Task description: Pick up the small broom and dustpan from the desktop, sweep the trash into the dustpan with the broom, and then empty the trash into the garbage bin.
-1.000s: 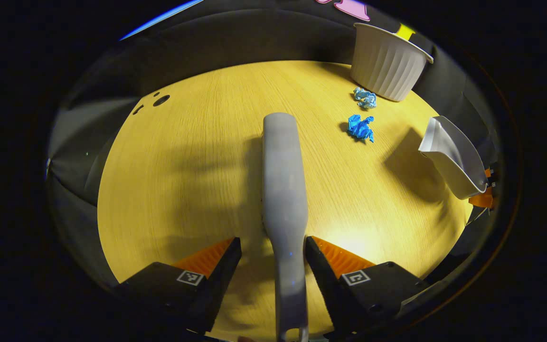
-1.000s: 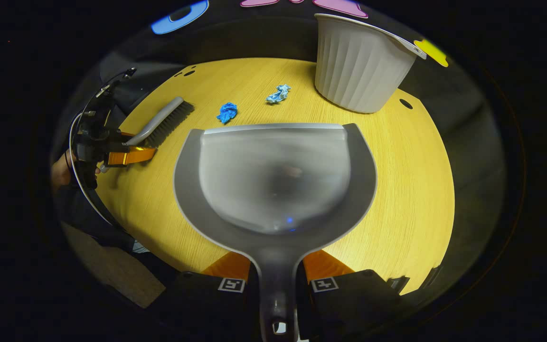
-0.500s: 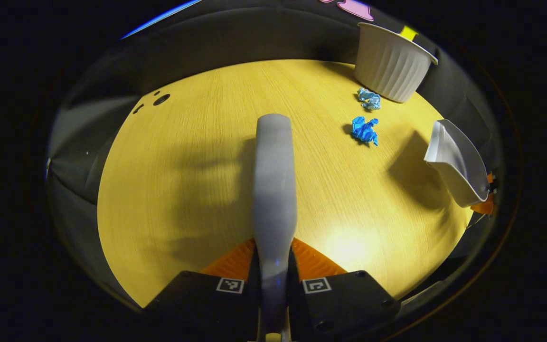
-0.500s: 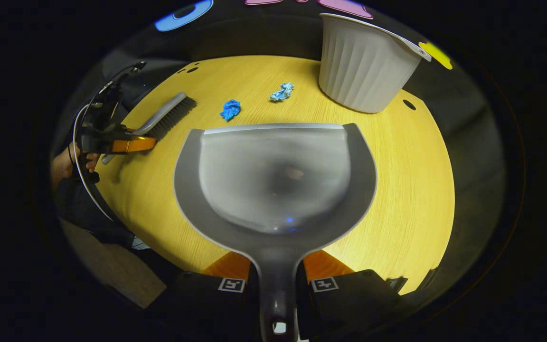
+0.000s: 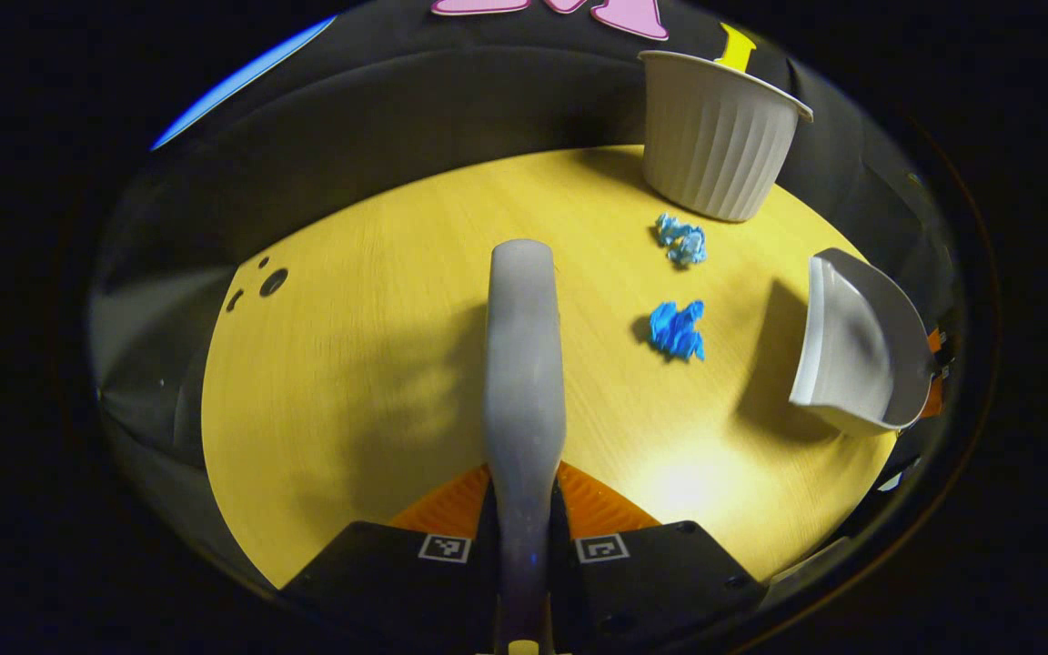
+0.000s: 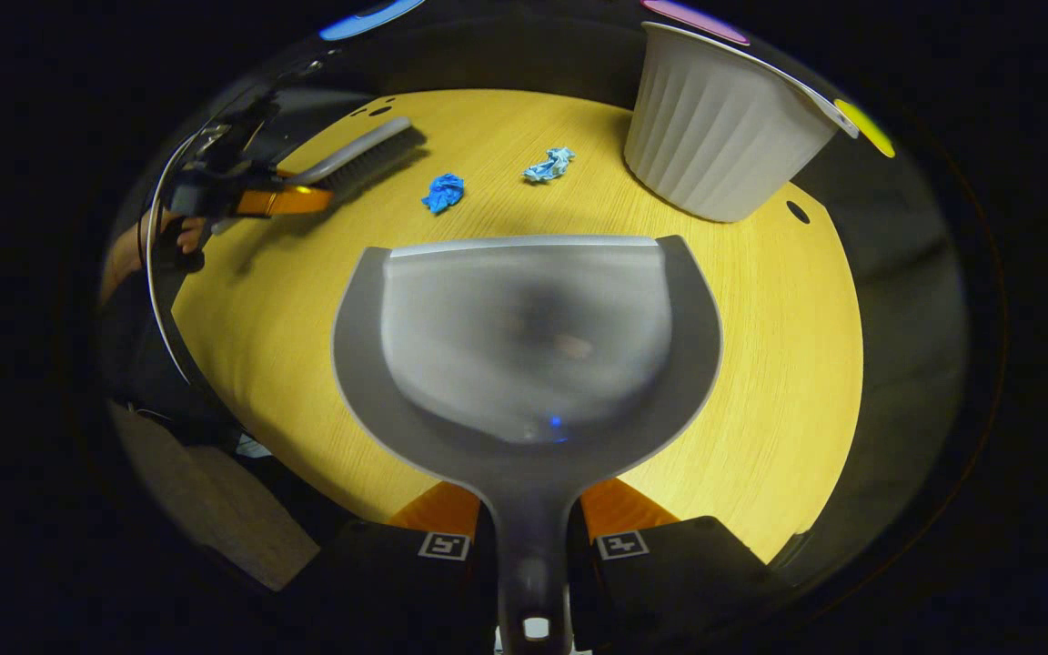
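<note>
My left gripper (image 5: pixel 522 509) is shut on the grey handle of the small broom (image 5: pixel 521 364), which is lifted above the yellow table (image 5: pixel 378 364). The same broom (image 6: pixel 360 159) and left gripper (image 6: pixel 256 200) appear at the far left in the right gripper view, bristles pointing toward the trash. My right gripper (image 6: pixel 529 518) is shut on the handle of the grey dustpan (image 6: pixel 524 337), held level above the table. That dustpan (image 5: pixel 856 346) hangs at the right in the left gripper view. Two crumpled blue paper balls (image 5: pixel 677 329) (image 5: pixel 681 239) lie between broom and dustpan.
A white ribbed garbage bin (image 6: pixel 724 136) stands at the table's far right; it is also at the top right (image 5: pixel 715 136) in the left gripper view. Small holes (image 5: pixel 271 280) mark the table's far left. A person's hand (image 6: pixel 137 255) holds the left gripper.
My left gripper closed on the broom handle and lifted it off the table, moving nearer the trash. The dustpan stayed gripped and drifted slightly.
</note>
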Demonstrator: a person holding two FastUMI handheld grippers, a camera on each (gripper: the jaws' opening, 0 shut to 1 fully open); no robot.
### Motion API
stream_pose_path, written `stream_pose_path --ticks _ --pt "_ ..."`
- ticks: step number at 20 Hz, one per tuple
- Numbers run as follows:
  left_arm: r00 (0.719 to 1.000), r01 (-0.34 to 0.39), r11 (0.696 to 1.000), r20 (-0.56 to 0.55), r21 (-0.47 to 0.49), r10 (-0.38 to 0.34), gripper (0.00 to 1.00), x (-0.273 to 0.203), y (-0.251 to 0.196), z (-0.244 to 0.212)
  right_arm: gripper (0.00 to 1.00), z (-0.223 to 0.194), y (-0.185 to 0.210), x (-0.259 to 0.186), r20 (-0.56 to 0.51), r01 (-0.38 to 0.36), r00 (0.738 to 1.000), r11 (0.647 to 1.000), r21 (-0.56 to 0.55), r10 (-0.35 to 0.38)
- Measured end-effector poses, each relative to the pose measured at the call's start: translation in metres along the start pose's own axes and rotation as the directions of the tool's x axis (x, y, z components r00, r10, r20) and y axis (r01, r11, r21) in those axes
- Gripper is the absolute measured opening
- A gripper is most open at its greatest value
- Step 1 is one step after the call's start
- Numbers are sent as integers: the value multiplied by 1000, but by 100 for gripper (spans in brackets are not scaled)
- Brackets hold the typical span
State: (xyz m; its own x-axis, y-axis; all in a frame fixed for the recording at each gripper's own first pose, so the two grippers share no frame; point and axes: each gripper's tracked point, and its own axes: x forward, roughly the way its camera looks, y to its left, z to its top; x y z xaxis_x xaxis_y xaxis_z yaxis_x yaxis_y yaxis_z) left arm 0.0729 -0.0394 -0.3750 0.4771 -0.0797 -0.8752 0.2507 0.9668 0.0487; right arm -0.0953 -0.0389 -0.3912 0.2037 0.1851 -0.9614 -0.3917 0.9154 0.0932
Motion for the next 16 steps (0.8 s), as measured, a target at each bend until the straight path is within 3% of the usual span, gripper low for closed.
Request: stream_pose_path --ticks 5,16 --pt "999 45 994 26 99 -47 27 27 -19 47 36 10 -4 8 -39 -19 999 999 -46 18" --pt "990 139 959 -20 247 -139 27 87 -66 89 35 27 -16 38 -87 -62 995 992 -111 53"
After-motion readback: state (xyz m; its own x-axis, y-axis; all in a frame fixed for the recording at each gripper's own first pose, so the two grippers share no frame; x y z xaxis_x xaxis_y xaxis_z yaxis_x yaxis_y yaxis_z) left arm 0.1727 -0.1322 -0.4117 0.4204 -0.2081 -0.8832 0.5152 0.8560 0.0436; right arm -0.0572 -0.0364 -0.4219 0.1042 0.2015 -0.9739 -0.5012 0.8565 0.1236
